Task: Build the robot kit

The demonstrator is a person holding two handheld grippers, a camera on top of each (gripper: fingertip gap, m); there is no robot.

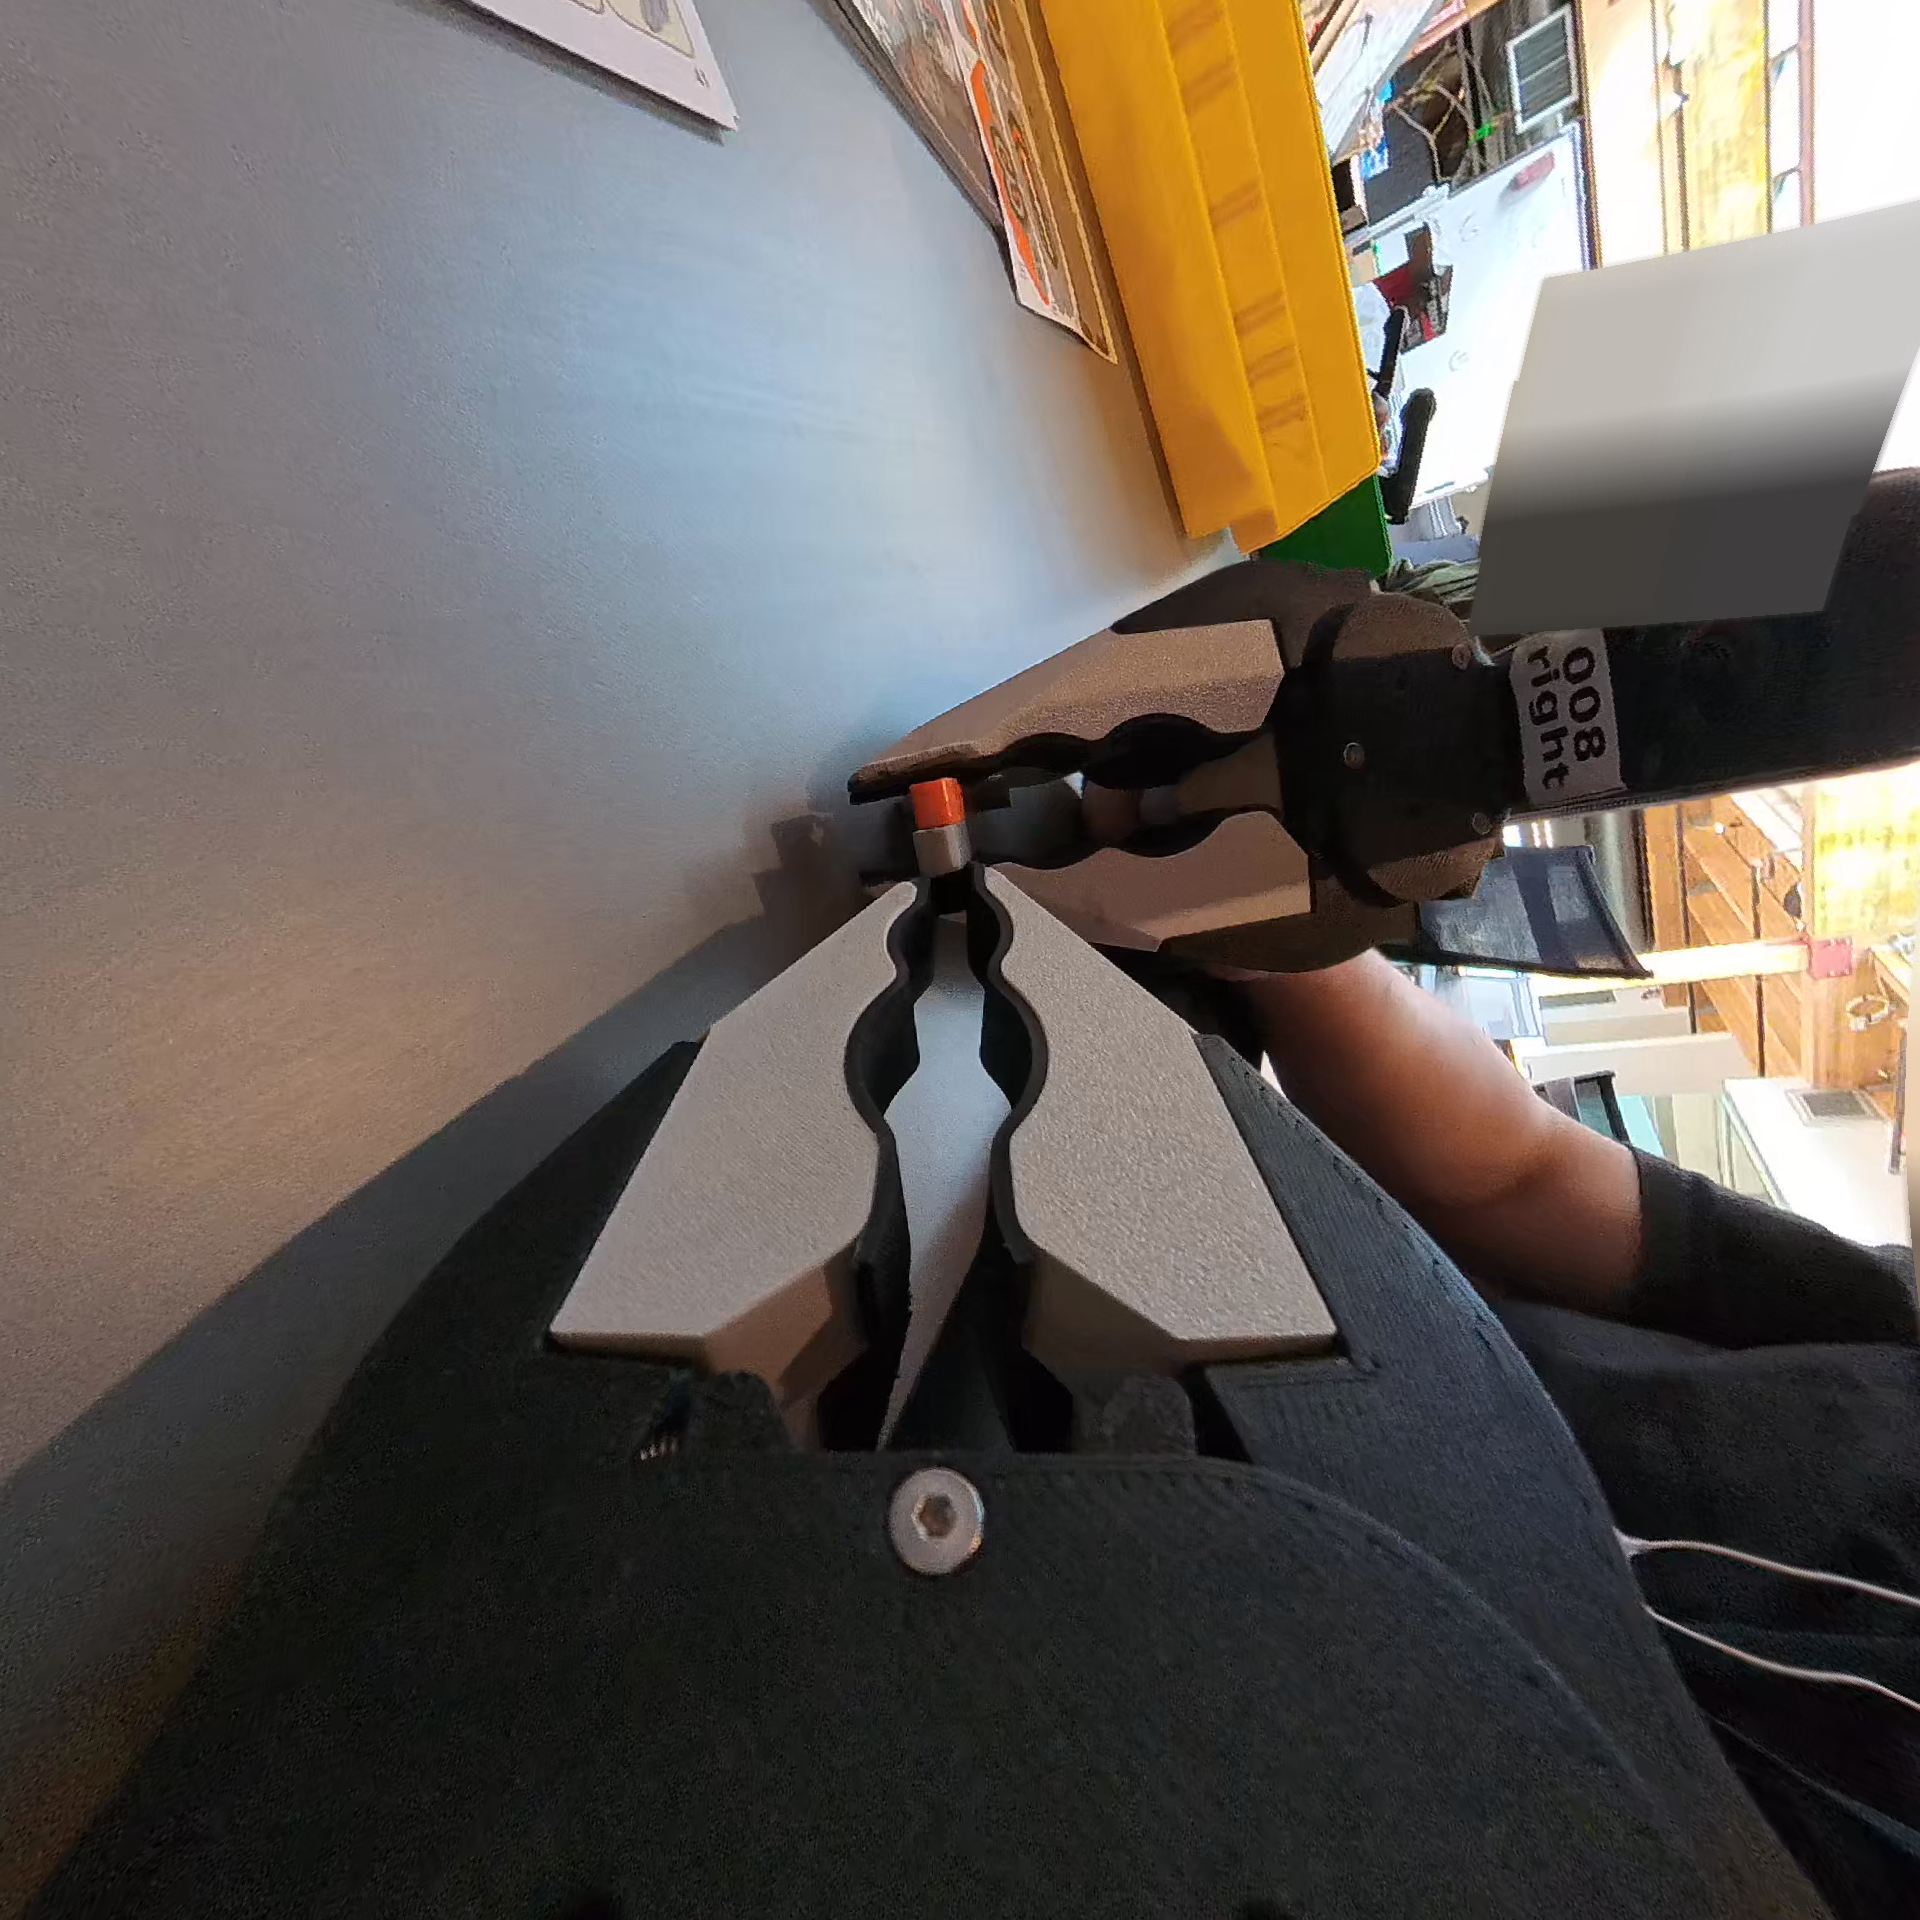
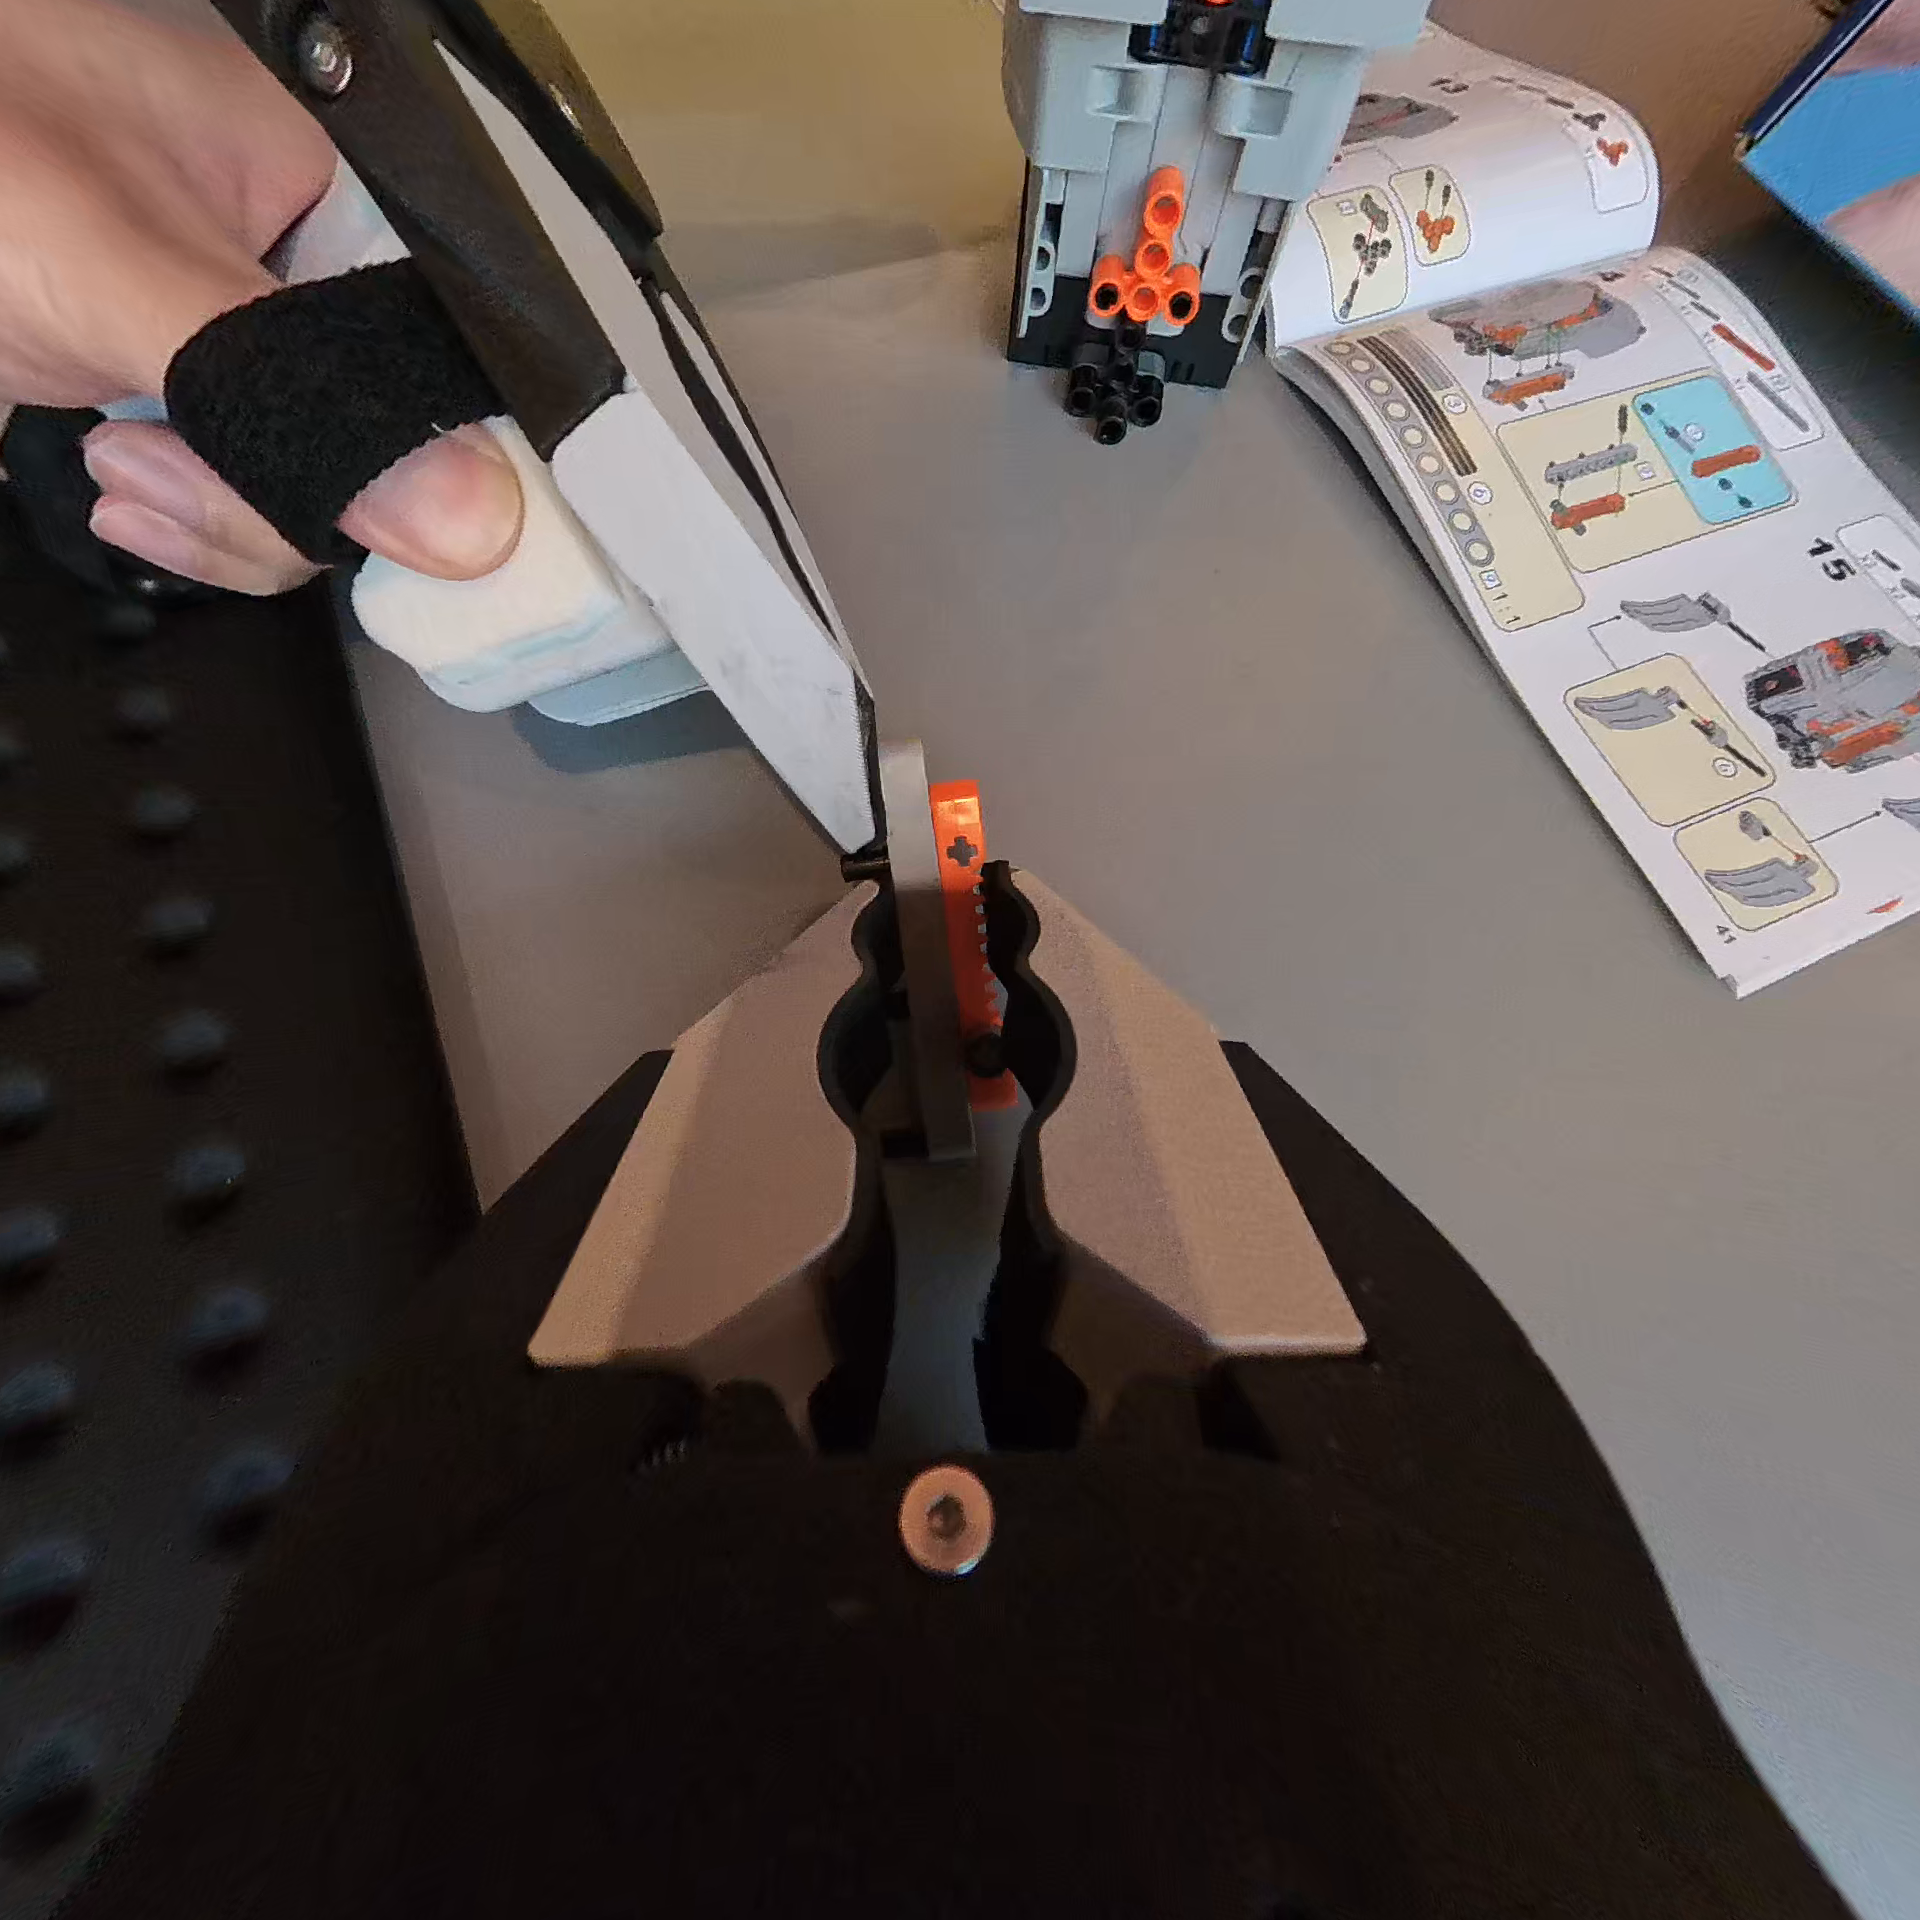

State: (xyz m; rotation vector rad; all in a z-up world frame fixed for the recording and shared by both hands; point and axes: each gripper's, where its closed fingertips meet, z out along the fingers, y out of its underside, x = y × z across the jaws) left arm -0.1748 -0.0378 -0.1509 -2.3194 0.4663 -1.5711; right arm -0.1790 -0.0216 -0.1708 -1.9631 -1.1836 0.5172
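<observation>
My right gripper (image 2: 940, 904) is shut on a flat grey brick piece (image 2: 925, 997) with an orange toothed rack piece (image 2: 961, 831) against it, both held on edge above the grey table (image 2: 1299, 883). My left gripper (image 2: 868, 844) comes in from the upper left, shut on a small black pin (image 2: 860, 864) whose tip touches the grey piece's edge. In the left wrist view my left gripper (image 1: 948, 885) is closed around the dark pin (image 1: 948, 894), right below the grey piece (image 1: 940, 847) and orange piece (image 1: 935, 802) held in the right gripper (image 1: 883, 826).
A grey brick-built model (image 2: 1153, 187) with orange connectors stands at the back. An open instruction booklet (image 2: 1621, 582) lies at the right. A black studded board (image 2: 156, 1039) borders the left. Yellow bins (image 1: 1216, 260) line the table's far edge. A hand (image 2: 208, 364) holds the left gripper. Left and right tips are no more than a few centimetres apart.
</observation>
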